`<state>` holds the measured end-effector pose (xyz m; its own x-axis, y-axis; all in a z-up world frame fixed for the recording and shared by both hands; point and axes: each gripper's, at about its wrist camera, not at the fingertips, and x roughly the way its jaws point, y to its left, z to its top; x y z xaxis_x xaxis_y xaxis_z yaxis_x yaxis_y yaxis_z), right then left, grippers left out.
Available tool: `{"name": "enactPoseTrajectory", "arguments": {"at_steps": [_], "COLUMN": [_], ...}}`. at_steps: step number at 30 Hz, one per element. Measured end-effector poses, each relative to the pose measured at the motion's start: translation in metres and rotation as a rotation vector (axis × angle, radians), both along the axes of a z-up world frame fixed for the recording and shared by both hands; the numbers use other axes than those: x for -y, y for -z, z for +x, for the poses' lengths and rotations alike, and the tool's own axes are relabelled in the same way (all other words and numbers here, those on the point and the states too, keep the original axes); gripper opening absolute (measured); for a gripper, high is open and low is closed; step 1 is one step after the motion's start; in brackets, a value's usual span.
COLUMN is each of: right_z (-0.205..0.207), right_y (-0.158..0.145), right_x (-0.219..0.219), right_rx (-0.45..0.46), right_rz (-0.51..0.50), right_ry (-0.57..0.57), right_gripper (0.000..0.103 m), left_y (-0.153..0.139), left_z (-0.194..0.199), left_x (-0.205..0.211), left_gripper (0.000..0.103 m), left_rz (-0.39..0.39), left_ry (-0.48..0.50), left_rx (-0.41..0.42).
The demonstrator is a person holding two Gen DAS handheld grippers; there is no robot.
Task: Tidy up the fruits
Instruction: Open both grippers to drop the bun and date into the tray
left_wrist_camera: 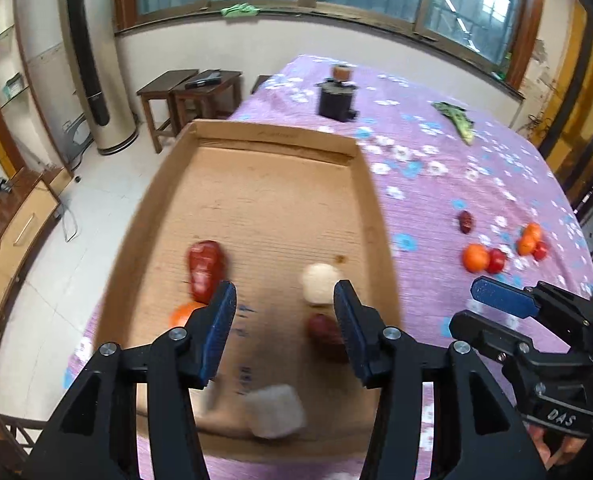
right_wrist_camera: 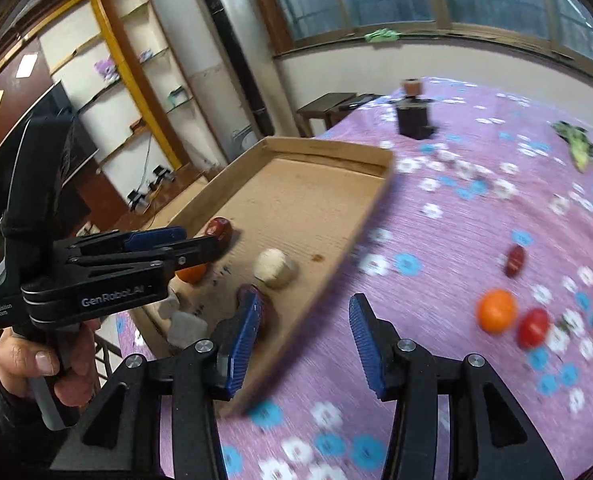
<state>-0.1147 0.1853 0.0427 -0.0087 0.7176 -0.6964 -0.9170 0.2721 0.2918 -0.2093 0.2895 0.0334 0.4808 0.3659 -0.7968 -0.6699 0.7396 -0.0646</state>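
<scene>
1. My left claw (left_wrist_camera: pixel 284 320) hangs over the near end of the cardboard tray (left_wrist_camera: pixel 366 184). Jaws apart, nothing between the pads, nothing held.
2. My right claw (right_wrist_camera: pixel 306 340) straddles the tray's right wall at its near corner: left pad over the tray floor, right pad over the purple cloth (right_wrist_camera: pixel 476 208). Jaws apart, pads pressing on nothing.
3. Inside the tray: a red fruit (left_wrist_camera: pixel 205 270) near the left wall, an orange (left_wrist_camera: pixel 182 314) just nearer than it, a pale round fruit (left_wrist_camera: pixel 319 282) towards the right wall, a dark red fruit (left_wrist_camera: pixel 324 334) just nearer than that.
4. A pale blurred lump (left_wrist_camera: pixel 274 416) lies at the tray's near edge; what it is, I cannot tell.
5. Outside the tray, well to its right on the cloth: a small dark red fruit (left_wrist_camera: pixel 466 222), then an orange fruit (left_wrist_camera: pixel 475 258) touching a red one (left_wrist_camera: pixel 496 260), then another orange-and-red pair (left_wrist_camera: pixel 530 238) further right.
6. Beyond the tray's far wall stands a dark cylinder (left_wrist_camera: pixel 336 100); a green item (left_wrist_camera: pixel 456 120) lies to its right.
7. A hand (right_wrist_camera: pixel 36 360) grips the left claw's handle, to the tray's left.
</scene>
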Motion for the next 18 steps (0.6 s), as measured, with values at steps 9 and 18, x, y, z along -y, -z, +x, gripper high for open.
{"name": "enactPoseTrajectory", "arguments": {"at_steps": [9, 18], "right_z": [0.028, 0.050], "right_y": [0.000, 0.004], "right_x": [0.057, 0.105], "right_rx": [-0.009, -0.023], "right_rz": [0.006, 0.021], "right_ry": [0.105, 0.187], "right_gripper": [0.049, 0.049], "left_y": [-0.005, 0.000], "left_z": [0.025, 0.048], "left_x": [0.041, 0.080], "left_gripper": [0.054, 0.054], "left_rz": [0.003, -0.028], "left_ry": [0.071, 0.146], "left_rx": [-0.010, -0.017]}}
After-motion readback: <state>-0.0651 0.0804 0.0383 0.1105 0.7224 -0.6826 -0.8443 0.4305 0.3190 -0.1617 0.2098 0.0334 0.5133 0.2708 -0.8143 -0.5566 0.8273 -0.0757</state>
